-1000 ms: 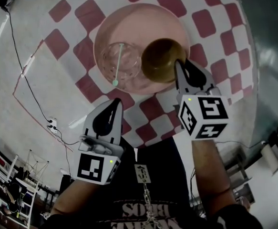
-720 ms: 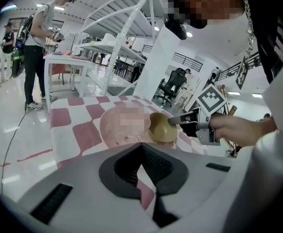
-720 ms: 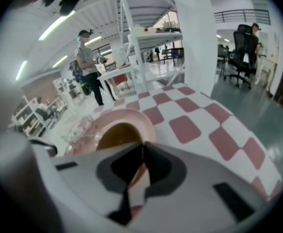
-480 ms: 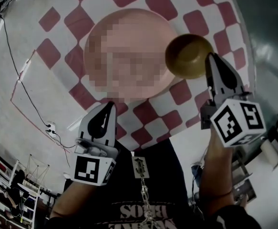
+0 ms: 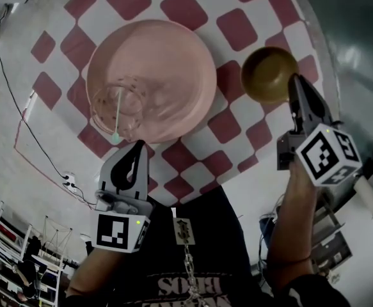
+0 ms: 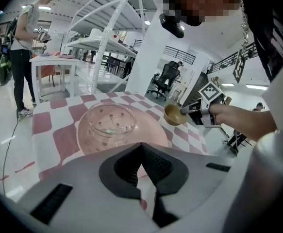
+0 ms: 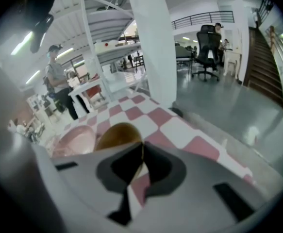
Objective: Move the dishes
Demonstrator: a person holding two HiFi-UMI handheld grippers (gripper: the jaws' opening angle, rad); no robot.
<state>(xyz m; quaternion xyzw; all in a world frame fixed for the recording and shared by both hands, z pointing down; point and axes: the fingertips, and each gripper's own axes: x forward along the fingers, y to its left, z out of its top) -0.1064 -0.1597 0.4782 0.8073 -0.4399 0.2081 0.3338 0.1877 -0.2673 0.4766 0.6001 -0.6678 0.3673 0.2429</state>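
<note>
A brown bowl (image 5: 268, 73) is over the checked cloth, to the right of the pink plate (image 5: 167, 69). My right gripper (image 5: 294, 80) is shut on the bowl's near rim. The right gripper view has that bowl (image 7: 116, 134) just ahead of the jaws, its rim pinched at the right gripper (image 7: 141, 160). A clear glass bowl (image 5: 117, 110) holding a green spoon (image 5: 117, 120) sits on the plate's near-left edge. My left gripper (image 5: 139, 146) is shut and empty, just short of the plate. From the left gripper (image 6: 142, 147), the glass bowl (image 6: 113, 121) is straight ahead and the brown bowl (image 6: 173, 114) is far right.
The round table carries a red-and-white checked cloth (image 5: 237, 27), and its edge curves close by the brown bowl on the right. A cable (image 5: 26, 126) runs over the floor at left. A person (image 6: 22, 57), white shelving and an office chair (image 7: 207, 47) stand beyond the table.
My right gripper has carried the brown bowl off the pink plate and rightward over the checked cloth. The glass bowl stays on the plate. The left gripper has barely moved.
</note>
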